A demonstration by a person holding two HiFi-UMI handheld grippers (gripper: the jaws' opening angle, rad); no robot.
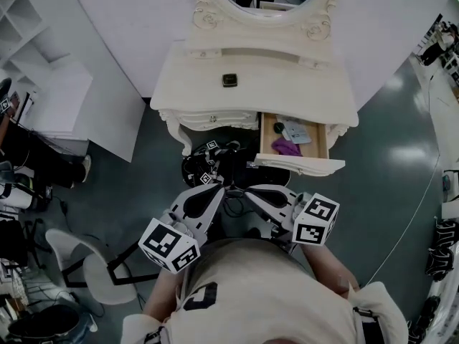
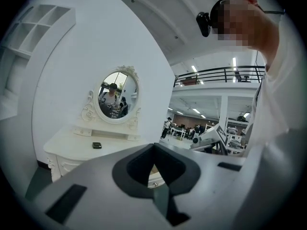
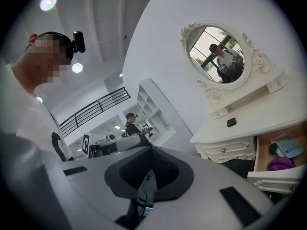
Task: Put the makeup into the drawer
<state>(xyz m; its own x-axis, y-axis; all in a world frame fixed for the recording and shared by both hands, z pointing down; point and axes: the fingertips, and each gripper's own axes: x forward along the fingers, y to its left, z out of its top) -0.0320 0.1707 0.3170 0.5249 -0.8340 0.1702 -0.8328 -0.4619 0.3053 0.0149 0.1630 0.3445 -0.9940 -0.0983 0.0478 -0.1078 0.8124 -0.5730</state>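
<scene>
A white vanity table (image 1: 201, 70) with an oval mirror stands ahead of me. A small dark makeup compact (image 1: 229, 80) lies on its top and also shows in the left gripper view (image 2: 97, 145) and the right gripper view (image 3: 231, 122). The right-hand drawer (image 1: 263, 136) is pulled open. In it lie a purple item (image 1: 286, 147), a dark green item (image 1: 279, 127) and a pale blue packet (image 1: 296, 132). My left gripper (image 1: 219, 190) and right gripper (image 1: 251, 190) are held close to my chest, well short of the table. Both are shut with nothing between the jaws.
Dark gear with square markers (image 1: 208, 165) sits on the floor under the vanity. A white chair (image 1: 93, 264) stands at the lower left and white shelving (image 1: 43, 56) at the left wall. The drawer's front panel (image 1: 301, 165) juts out toward me.
</scene>
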